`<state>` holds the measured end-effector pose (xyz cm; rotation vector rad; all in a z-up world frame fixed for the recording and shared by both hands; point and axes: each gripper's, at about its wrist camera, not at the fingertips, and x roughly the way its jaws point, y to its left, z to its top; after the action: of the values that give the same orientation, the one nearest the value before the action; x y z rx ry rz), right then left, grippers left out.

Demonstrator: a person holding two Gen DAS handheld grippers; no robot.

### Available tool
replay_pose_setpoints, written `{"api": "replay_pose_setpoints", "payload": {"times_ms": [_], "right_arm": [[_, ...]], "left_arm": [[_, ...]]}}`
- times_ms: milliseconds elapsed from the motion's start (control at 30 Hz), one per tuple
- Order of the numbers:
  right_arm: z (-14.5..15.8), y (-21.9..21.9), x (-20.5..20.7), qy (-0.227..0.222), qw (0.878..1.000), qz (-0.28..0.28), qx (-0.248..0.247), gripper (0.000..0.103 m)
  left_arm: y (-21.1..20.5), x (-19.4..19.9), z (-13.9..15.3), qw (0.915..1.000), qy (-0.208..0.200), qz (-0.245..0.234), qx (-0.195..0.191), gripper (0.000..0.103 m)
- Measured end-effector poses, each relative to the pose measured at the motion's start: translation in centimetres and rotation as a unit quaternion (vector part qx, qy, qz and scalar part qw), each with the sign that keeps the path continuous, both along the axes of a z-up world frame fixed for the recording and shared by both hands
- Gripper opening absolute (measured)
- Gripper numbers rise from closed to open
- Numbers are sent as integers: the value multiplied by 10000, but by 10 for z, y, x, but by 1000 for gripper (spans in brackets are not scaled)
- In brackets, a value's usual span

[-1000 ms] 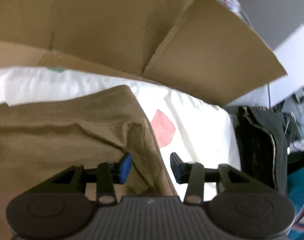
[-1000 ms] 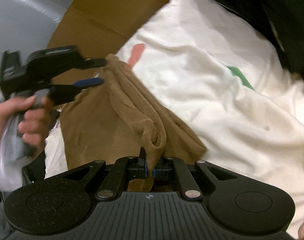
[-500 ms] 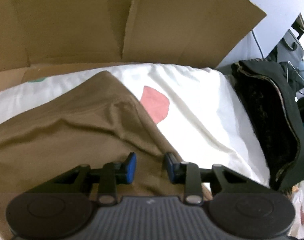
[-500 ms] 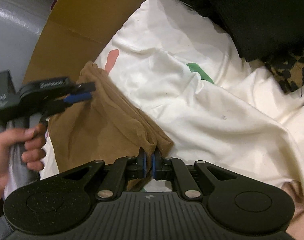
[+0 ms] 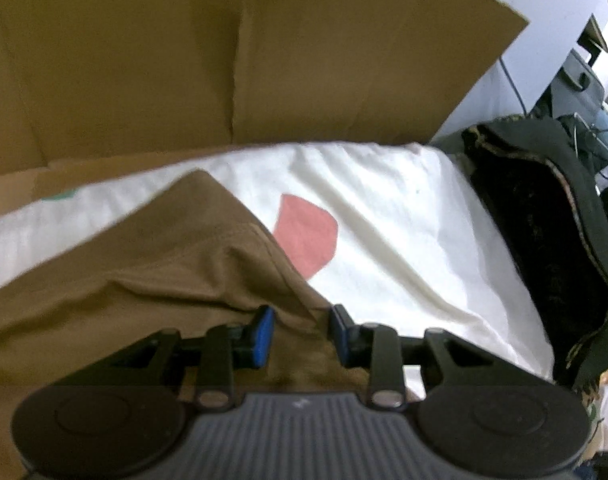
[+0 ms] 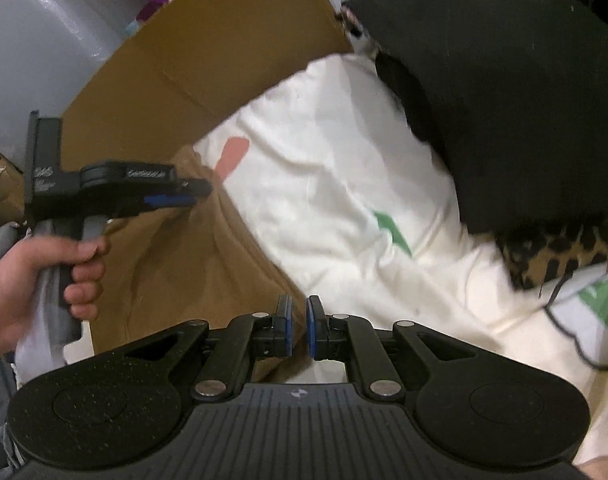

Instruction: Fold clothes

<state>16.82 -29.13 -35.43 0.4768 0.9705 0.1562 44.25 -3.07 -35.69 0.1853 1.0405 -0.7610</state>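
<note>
The brown garment [image 5: 151, 280] lies across the lower left of the left wrist view, on a white sheet [image 5: 392, 232] with a pink patch [image 5: 308, 240]. The left claw [image 5: 301, 334] is spread open, a fold of brown cloth between its fingers. In the right wrist view, the right claw [image 6: 297, 330] stands slightly parted at the garment's edge, gripping nothing. A hand [image 6: 27, 280] holds the left claw's handle at the left of the frame. Cardboard [image 5: 239, 56] stands behind.
</note>
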Motion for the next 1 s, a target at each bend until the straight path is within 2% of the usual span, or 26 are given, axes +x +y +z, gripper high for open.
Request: {"api": "replay_pose_setpoints", "payload": {"times_ms": [100, 333, 500, 633, 767, 1000], "right_arm": [[7, 0, 4, -110, 9998, 32, -145, 7], [13, 14, 14, -374, 9991, 205, 67, 7], [19, 30, 30, -623, 9971, 434, 35, 7], [8, 45, 42, -531, 9963, 672, -86, 7], [-1, 58, 47, -555, 9940, 923, -184, 7], [-25, 66, 55, -394, 9928, 1065, -395, 9]], "left_arm": [[16, 2, 11, 9999, -134, -47, -70, 34], [32, 9, 15, 9982, -562, -160, 105, 33], [25, 6, 11, 9975, -581, -401, 34, 31], [12, -1, 7, 9942, -764, -754, 67, 31], [2, -5, 5, 9926, -764, -944, 86, 31], [-8, 7, -16, 9946, -560, -835, 243, 33]]}}
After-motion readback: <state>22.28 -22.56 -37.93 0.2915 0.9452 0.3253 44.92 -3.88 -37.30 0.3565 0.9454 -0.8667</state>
